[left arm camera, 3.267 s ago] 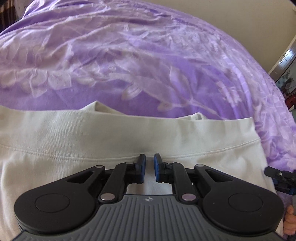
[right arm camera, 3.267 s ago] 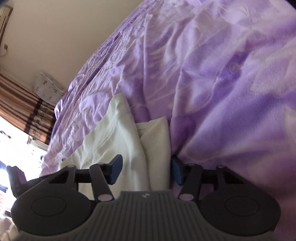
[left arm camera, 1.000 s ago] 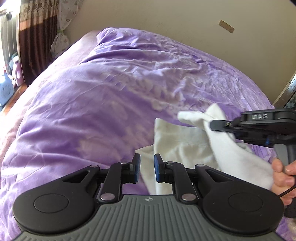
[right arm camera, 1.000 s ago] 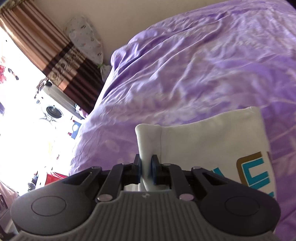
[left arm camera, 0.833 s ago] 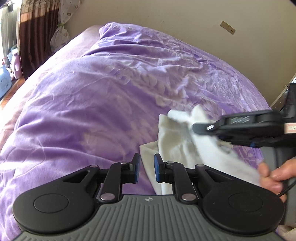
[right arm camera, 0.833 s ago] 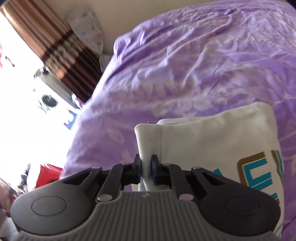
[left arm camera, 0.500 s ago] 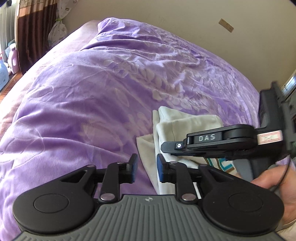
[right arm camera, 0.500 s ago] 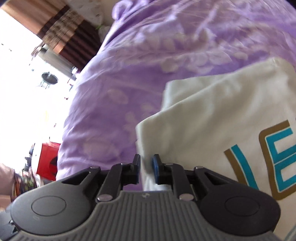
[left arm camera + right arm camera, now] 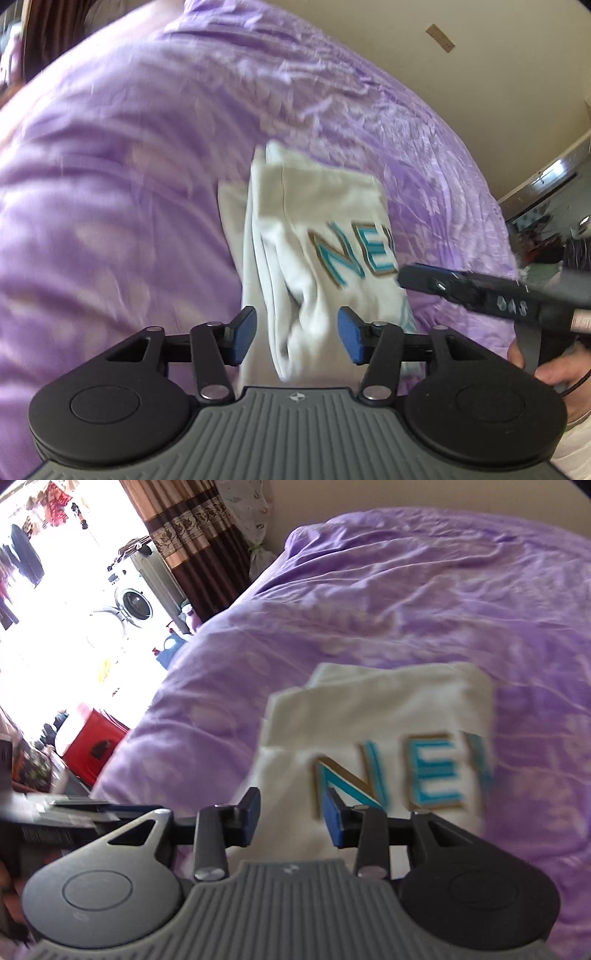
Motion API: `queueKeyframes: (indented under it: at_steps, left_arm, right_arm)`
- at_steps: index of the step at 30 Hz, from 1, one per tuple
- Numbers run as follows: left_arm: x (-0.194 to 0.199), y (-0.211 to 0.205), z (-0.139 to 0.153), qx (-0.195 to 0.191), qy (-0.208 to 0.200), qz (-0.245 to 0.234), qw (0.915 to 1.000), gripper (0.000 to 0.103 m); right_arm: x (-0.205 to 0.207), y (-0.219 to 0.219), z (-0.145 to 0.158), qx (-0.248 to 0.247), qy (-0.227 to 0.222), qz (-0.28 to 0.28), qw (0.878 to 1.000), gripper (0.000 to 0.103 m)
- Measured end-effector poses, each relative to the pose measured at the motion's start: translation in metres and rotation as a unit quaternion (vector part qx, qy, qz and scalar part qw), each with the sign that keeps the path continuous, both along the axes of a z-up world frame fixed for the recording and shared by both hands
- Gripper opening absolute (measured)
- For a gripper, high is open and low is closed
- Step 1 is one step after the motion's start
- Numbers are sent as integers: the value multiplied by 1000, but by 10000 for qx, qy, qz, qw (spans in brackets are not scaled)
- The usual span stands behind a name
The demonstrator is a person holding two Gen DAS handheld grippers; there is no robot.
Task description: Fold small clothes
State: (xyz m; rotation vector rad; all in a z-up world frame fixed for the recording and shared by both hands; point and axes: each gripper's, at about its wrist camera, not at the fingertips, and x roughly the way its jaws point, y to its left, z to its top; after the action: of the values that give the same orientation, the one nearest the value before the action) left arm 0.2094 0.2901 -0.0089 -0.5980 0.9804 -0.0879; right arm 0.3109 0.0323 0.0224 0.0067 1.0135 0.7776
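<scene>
A purple bedspread covers the bed, with a curtained window behind. On it lies the folded white shirt, teal lettering upward. Both the left hand-held gripper and the right hand-held gripper are opening over cloth without pinching it. The fold looks just released; next likely comes smoothing it or halving it again.

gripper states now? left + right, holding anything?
Left gripper: jaws opening, holding nothing; the folded white garment lies on the bed beyond the pads.
Right gripper: jaws opening, pads off the garment, holding nothing.
</scene>
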Motion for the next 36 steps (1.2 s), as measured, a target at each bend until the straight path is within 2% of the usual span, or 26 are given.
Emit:
queueKeyframes:
  at_steps: [4, 8, 11, 13, 16, 20, 21, 22, 23, 25, 27, 30, 36]
  left_arm:
    - [-8, -3, -20, -336, 206, 1, 9992, 63]
    - [-1, -7, -40, -616, 482, 104, 9969, 64]
    - [6, -12, -51, -643, 581, 150, 9961, 61]
    - [8, -13, -54, -718, 553, 190, 9957, 39]
    - [11, -20, -45, -629, 379, 64, 9973, 18]
    - [6, -26, -15, -448, -72, 43, 9990, 14]
    - [5, -27, -7, -416, -178, 52, 9990, 12]
    - [4, -27, 1, -351, -263, 55, 9990, 12]
    - [4, -28, 7, -284, -276, 28, 9992, 11]
    - [4, -30, 8, -45, -52, 56, 10000, 10]
    - [4, -32, -3, 346, 199, 21, 9992, 10]
    - [1, -26, -30, 435, 652, 94, 9969, 10]
    - [1, -28, -57, 806, 904, 65, 9926, 10]
  right_arm:
    - [-27, -51, -17, -158, -327, -139, 9992, 49]
    - [-54, -99, -43, -268, -437, -458, 9976, 50]
    - [-72, -120, -64, -405, -508, -590, 9961, 59]
    - [-80, -125, -79, -547, -525, -549, 9956, 61]
    - [-82, -120, -101, -576, -530, -530, 9955, 61]
    - [-79, -97, -116, -649, -884, -553, 9924, 60]
    - [-77, -89, -119, -752, -953, -559, 9910, 50]
    - [-76, -84, -122, -906, -1033, -640, 9884, 19]
    - [-74, -84, -123, -995, -1077, -721, 9866, 10]
    - [-74, -91, -122, -885, -1039, -753, 9878, 1]
    - [-78, -96, -121, -975, -1084, -687, 9869, 0]
    - [-81, -103, -124, -929, -878, -619, 9899, 0]
    - [-84, -105, -134, -907, -638, -505, 9925, 0]
